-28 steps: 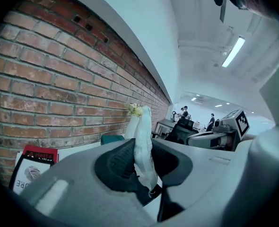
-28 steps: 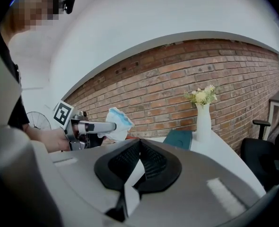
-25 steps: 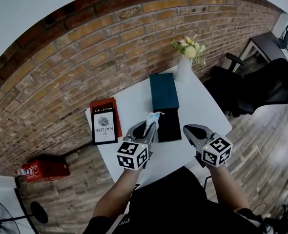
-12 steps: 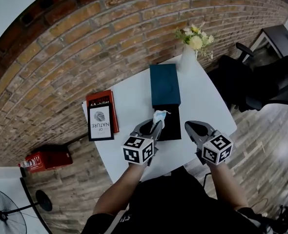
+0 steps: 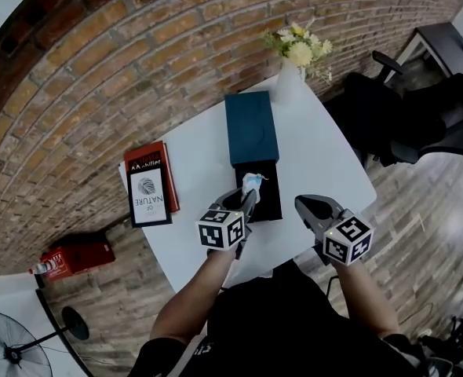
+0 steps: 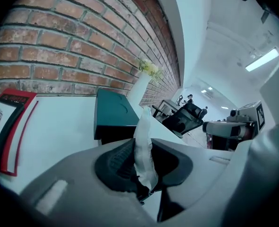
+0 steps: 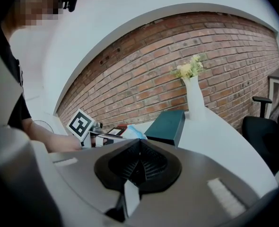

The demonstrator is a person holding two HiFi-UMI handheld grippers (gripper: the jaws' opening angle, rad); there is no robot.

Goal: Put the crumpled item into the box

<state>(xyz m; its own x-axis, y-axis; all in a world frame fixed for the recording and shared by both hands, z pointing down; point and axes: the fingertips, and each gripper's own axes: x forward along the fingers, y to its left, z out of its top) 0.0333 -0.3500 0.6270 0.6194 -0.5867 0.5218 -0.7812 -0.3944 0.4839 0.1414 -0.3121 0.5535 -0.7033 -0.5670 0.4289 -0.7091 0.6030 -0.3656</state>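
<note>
Left gripper [image 5: 246, 198] clamped on the soft, crumpled white item [image 6: 143, 145] over the open black box [image 5: 266, 203], flat teal lid [image 5: 249, 128] behind, right gripper [image 5: 302, 204] closed and empty, smooth white table [image 5: 329, 159] bare rightward.

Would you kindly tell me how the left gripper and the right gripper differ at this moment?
The left gripper is shut on the crumpled item; the right gripper is shut on nothing. The left gripper's tips reach the box's edge; the right gripper hangs apart to its right. Both carry marker cubes.

on table [image 5: 319, 163]: book [image 5: 147, 192] left of box [image 5: 252, 132] | vase [image 5: 285, 89] behind box | crumpled item [image 5: 253, 183] perhaps above box
</note>
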